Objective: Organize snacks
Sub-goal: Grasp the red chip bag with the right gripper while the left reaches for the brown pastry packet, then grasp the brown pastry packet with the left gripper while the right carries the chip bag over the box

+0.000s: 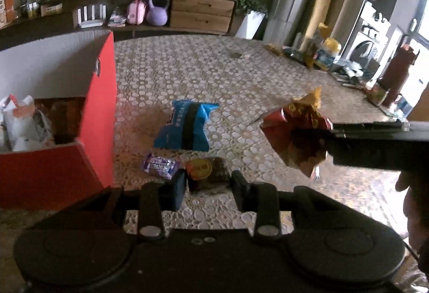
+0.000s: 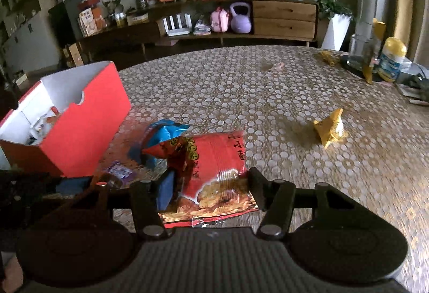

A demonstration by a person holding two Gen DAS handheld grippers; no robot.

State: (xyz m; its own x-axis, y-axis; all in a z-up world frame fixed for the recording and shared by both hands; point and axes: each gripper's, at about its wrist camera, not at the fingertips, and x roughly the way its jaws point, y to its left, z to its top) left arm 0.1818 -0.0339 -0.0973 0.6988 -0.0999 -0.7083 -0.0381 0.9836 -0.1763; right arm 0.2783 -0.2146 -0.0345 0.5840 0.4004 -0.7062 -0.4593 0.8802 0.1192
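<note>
A red snack bag [image 2: 214, 172] printed with golden crisps is sitting clamped between the fingers of the right gripper [image 2: 211, 186], its lower edge hanging toward the camera and its crumpled top pointing away; seen from the left wrist, the same bag [image 1: 295, 132] is hanging clear above the patterned tablecloth [image 1: 241, 73] at the tip of the right gripper [image 1: 328, 135]. The left gripper [image 1: 207, 186] is closing its pads on a small dark brown packet with a round orange label [image 1: 205, 172], which is filling the gap between the two fingers. Just beside that packet, to its left, a purple wrapped sweet [image 1: 159, 165] is lying on the cloth, and a little farther back a blue snack bag with a dark stripe [image 1: 186, 127] is lying flat. At the left edge an open red box with a white inside [image 1: 99, 116] is standing on the table, already holding white packets [image 1: 24, 124]. In the right wrist view a small yellow packet [image 2: 329, 128] is lying alone, well apart from the rest, to the right. At the far right corner of the table, a jar with a yellow lid [image 2: 391, 60] and a glass container [image 2: 362, 52] are standing together. Beyond the table a wooden sideboard [image 2: 284, 17] is carrying a purple kettlebell [image 2: 241, 17], a pink case, plants and a turquoise bottle.
</note>
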